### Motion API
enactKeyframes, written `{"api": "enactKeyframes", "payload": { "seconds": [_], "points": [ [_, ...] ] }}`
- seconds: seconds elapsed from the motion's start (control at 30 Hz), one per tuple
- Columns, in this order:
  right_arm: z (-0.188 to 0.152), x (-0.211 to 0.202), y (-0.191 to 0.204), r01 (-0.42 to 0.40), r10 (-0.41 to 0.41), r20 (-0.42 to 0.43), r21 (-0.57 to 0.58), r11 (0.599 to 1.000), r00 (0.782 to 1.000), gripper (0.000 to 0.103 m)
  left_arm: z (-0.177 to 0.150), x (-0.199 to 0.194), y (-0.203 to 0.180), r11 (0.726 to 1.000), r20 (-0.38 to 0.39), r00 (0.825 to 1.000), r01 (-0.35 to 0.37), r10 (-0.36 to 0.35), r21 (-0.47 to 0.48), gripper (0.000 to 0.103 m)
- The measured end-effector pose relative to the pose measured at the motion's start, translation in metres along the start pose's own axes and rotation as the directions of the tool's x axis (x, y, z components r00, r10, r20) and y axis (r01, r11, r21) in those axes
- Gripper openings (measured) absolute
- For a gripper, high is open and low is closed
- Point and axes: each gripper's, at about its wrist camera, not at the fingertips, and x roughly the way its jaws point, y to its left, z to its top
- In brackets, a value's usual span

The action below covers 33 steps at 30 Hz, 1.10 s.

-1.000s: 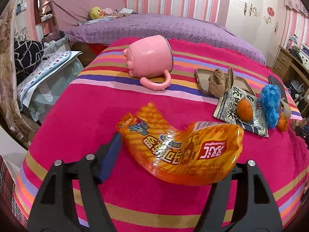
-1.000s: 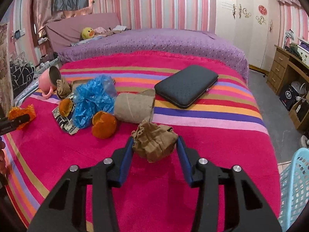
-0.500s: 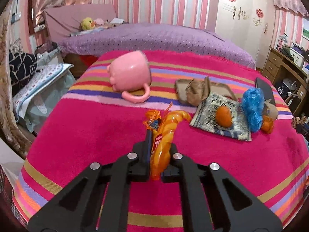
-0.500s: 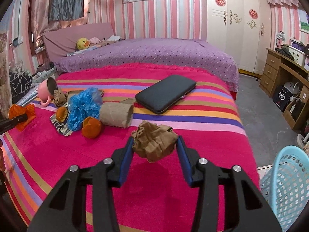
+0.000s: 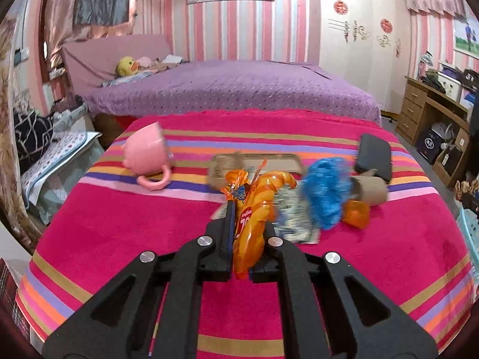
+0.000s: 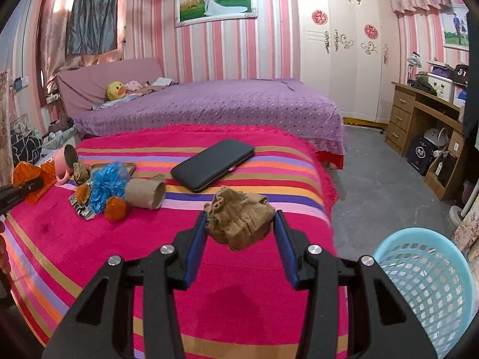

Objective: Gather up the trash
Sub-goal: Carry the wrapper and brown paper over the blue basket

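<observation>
My left gripper (image 5: 250,212) is shut on an orange snack wrapper (image 5: 257,209) and holds it above the striped blanket (image 5: 119,233); it also shows at the left edge of the right wrist view (image 6: 30,179). My right gripper (image 6: 241,224) is shut on a crumpled brown paper ball (image 6: 239,221), held above the blanket's right part. A light blue mesh basket (image 6: 425,284) stands on the floor at lower right. On the blanket lie a blue plastic wad (image 6: 107,185), orange peels (image 6: 115,208), a cardboard tube (image 6: 145,193) and a printed wrapper (image 5: 295,224).
A pink mug (image 5: 146,154) lies on its side at the left. A black case (image 6: 214,164) lies mid-blanket, beside a flat tray (image 5: 254,161) with brown paper. A purple bed (image 6: 224,104) is behind; a wooden desk (image 6: 425,125) stands at right.
The left gripper closed on the orange wrapper and lifted it. The right gripper, still holding the brown ball, pulled back and rose, bringing the blue basket into view.
</observation>
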Motion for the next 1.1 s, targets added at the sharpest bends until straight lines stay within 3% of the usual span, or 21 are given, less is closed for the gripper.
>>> {"api": "enactKeyframes", "payload": {
  "seconds": [0.23, 0.6, 0.87, 1.1],
  "points": [
    [-0.001, -0.019, -0.038, 0.039, -0.039, 0.024, 0.022, 0.999, 0.999, 0.045, -0.009, -0.011, -0.074, 0.996, -0.018, 0.998, 0.056, -0.055, 0.073, 0.005],
    [-0.007, -0.048, -0.112, 0.12, -0.123, 0.034, 0.08, 0.989, 0.992, 0.044, -0.013, -0.041, -0.187, 0.969, 0.025, 0.99, 0.128, -0.137, 0.212, 0.005],
    [-0.023, -0.074, -0.18, 0.185, -0.188, 0.011, 0.123, 0.975, 0.982, 0.045, -0.016, -0.045, -0.27, 0.934, -0.012, 0.966, 0.252, -0.257, 0.252, 0.005],
    [-0.045, -0.086, -0.23, 0.231, -0.232, -0.017, 0.187, 0.955, 0.972, 0.045, -0.025, -0.043, -0.339, 0.891, -0.074, 0.932, 0.362, -0.355, 0.274, 0.005]
  ]
}}
